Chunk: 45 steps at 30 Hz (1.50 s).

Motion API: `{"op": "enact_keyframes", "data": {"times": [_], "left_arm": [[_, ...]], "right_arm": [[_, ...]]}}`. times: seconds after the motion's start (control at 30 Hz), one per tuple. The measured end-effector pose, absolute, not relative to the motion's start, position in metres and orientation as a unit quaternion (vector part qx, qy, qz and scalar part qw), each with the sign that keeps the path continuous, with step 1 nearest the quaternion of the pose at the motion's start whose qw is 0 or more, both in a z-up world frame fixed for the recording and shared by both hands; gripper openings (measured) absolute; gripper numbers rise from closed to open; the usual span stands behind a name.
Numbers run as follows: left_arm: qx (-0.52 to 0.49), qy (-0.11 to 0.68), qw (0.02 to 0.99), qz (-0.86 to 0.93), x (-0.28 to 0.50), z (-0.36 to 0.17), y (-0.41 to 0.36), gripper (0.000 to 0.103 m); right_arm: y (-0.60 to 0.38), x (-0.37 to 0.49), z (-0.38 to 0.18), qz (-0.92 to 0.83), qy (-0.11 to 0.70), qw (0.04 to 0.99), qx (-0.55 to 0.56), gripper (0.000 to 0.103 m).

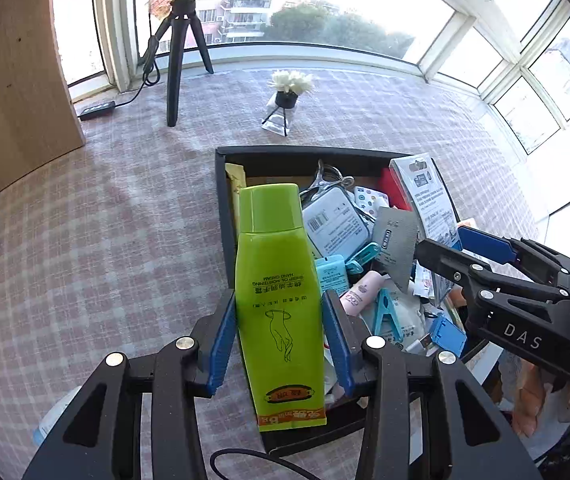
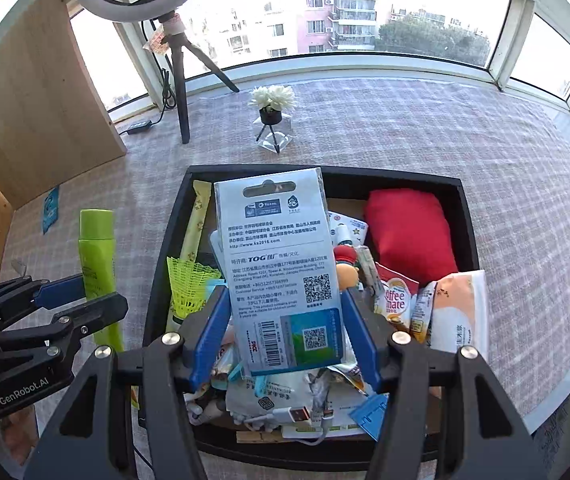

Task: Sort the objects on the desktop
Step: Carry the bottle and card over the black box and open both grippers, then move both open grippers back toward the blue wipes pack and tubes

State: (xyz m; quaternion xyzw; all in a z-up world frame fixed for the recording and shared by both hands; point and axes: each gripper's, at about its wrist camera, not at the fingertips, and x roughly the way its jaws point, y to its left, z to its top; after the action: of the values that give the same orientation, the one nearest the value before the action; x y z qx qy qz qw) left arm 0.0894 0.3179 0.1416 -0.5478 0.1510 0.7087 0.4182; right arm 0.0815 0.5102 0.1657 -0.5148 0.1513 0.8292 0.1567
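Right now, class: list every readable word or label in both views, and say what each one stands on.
"HAND CREAM": green hand cream tube, upside down in the left gripper.
"TOG", "TOTAL": grey hang-tab package in the right gripper.
"DAS": right gripper's body.
"GenRobot.AI": left gripper's body.
"offee mate": creamer sachet.
Finer print: unreadable.

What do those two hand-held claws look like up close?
Both are matte black plastic linkages with silver rivets and flat blue finger pads. The left claw reads "GenRobot.AI" on its side; the right claw reads "DAS". A thin black cable loops below the left one.
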Motion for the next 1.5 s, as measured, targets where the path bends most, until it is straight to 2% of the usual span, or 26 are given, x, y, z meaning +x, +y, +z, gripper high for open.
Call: {"op": "enact_keyframes", "data": {"times": [0.4,0.67,0.7,0.73,0.8,1.13,1.5], "left_arm": [[-0.531,0.198,0.474,0.673,0.157,0.151,0.389,0.04],[-0.507,0.21,0.487,0.679,0.173,0.164,0.428,0.04],[-0.508,0.207,0.488,0.679,0.172,0.166,0.431,0.043],[-0.51,0.203,0.485,0.681,0.17,0.168,0.432,0.053],[-0.506,0.193,0.479,0.691,0.166,0.171,0.43,0.061],[-0.518,0.184,0.452,0.702,0.148,0.163,0.405,0.061],[-0.54,0.154,0.39,0.729,0.099,0.15,0.328,0.061]], "right_arm": [[0.575,0.131,0.165,0.811,0.189,0.206,-0.514,0.056],[0.593,0.144,0.169,0.813,0.2,0.214,-0.504,0.057],[0.596,0.146,0.17,0.812,0.204,0.215,-0.504,0.059],[0.599,0.148,0.171,0.811,0.21,0.217,-0.501,0.061],[0.604,0.151,0.173,0.812,0.22,0.217,-0.496,0.062],[0.588,0.137,0.177,0.818,0.206,0.192,-0.501,0.063],[0.523,0.085,0.169,0.829,0.166,0.131,-0.518,0.063]]}}
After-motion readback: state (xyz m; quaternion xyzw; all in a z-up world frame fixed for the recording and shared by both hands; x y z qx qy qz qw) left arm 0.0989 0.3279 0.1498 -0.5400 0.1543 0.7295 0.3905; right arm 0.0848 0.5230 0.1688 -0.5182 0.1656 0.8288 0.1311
